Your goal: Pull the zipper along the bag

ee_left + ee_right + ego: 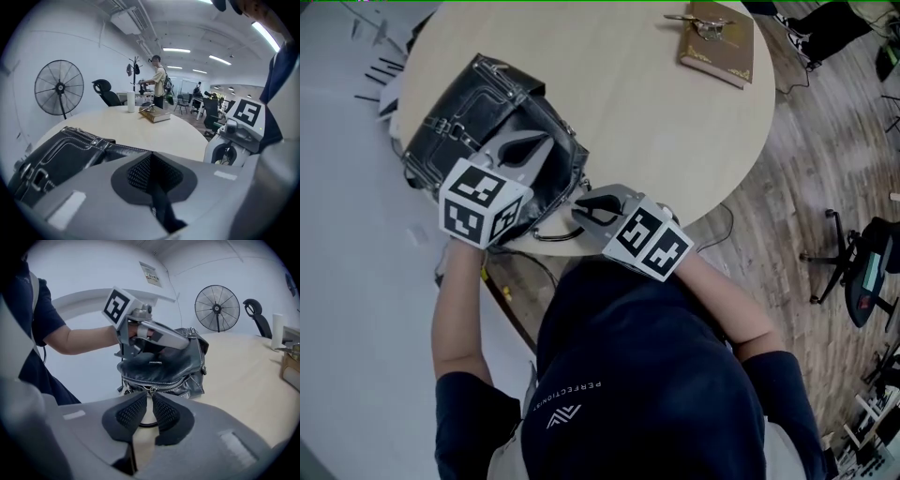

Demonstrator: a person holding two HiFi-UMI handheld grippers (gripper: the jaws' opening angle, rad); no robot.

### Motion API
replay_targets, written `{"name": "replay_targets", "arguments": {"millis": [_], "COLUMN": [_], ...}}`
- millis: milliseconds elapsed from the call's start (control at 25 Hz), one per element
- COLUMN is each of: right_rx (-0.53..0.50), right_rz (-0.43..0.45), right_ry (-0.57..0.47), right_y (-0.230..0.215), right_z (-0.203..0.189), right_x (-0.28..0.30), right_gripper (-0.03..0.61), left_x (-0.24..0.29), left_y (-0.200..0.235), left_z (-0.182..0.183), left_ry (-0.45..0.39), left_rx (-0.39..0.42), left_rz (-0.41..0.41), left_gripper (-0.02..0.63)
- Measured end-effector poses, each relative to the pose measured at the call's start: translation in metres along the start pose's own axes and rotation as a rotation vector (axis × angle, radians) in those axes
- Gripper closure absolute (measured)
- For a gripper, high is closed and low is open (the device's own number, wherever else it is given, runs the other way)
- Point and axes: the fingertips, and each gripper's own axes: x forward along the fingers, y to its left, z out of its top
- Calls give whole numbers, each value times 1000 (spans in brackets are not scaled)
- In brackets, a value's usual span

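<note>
Resting on the round table [628, 94], the black leather bag [459, 122] lies toward the 9 o'clock side in the head view, its near end reaching the table's edge at about 7 o'clock.

The left gripper [542, 141] hangs over the top of the bag, pointing toward 1 o'clock. In the left gripper view its fingers [140, 171] are pressed together with nothing seen between them, and the bag [61, 159] spreads out at 9 o'clock of the tips.

The right gripper [575, 208] comes in from 4 o'clock at the bag's near end, just beside the table edge. In the right gripper view its fingers [131, 413] are spread by a narrow gap, with bare tabletop showing through. The zipper pull [151, 389] sits at 12 o'clock, right at the fingertips, and the pads do not press on it. The zipper [178, 383] runs from there toward 3 o'clock along the bag's edge.

A brown book [717, 42] lies at the table's 1 o'clock rim, well apart from the bag. A standing fan [217, 309] shows behind the table in the right gripper view.
</note>
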Motion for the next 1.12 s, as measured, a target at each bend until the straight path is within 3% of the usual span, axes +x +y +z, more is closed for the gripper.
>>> {"name": "replay_targets", "arguments": {"millis": [160,400,720,840,1120], "right_rx": [3,10,-28,-32,-1], "right_rz": [-7,-39,-49,-52,-40], "right_ry": [-22,-59,-83,-81,-107], "right_y": [-4,-17,-24,-25,-28], "right_z": [3,8,15,15,12], "right_x": [-12,-38,-65,-73,-85], "right_gripper": [543,575,577,577,577], "left_x": [-38,-87,-139,-152,-161], "left_y": [4,-5,-26,-39,-74], "left_z": [-6,-11,-48,-68,-99], "left_ry": [-80,-161,-268,-273,-276], "left_rx": [-130,-220,-447,-530,-635], "left_rz": [95,269,496,543,608], "left_gripper": [595,595,595,595,595]}}
